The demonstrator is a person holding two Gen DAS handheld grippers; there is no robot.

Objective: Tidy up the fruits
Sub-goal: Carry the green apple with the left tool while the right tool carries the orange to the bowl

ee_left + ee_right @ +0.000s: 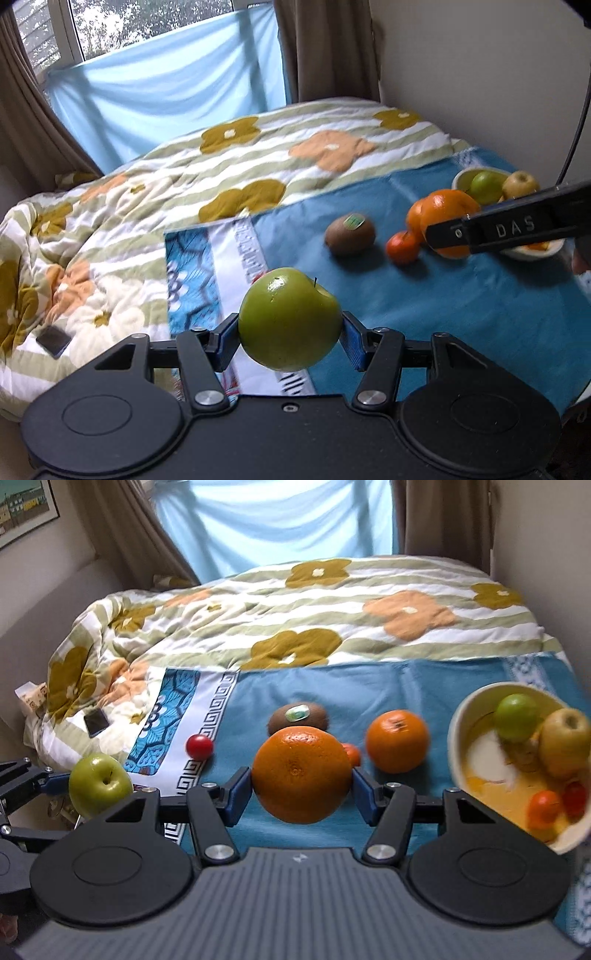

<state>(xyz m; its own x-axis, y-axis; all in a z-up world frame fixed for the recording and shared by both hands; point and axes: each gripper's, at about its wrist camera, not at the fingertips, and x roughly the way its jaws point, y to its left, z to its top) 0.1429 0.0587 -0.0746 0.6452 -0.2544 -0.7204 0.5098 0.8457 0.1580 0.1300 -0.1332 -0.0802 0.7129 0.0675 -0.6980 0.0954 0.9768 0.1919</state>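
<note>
My left gripper [290, 329] is shut on a green apple [290, 319], held in the air above the blue cloth [461, 314]. The same apple [98, 781] shows at the left edge of the right wrist view. My right gripper [302, 788] is shut on a large orange [301, 773], its blue pads pressing both sides. On the cloth lie a kiwi [298, 716] with a sticker, a second orange [397, 740], a small mandarin [353, 754] and a small red fruit [199, 746]. A pale bowl [458, 731] at the right holds a green fruit, a yellow apple and small fruits.
The cloth lies on a bed with a flowered duvet [332, 602]. A dark phone [96, 722] rests on the duvet at the left. A wall runs close along the right of the bed. Curtains and a light blue sheet hang behind it.
</note>
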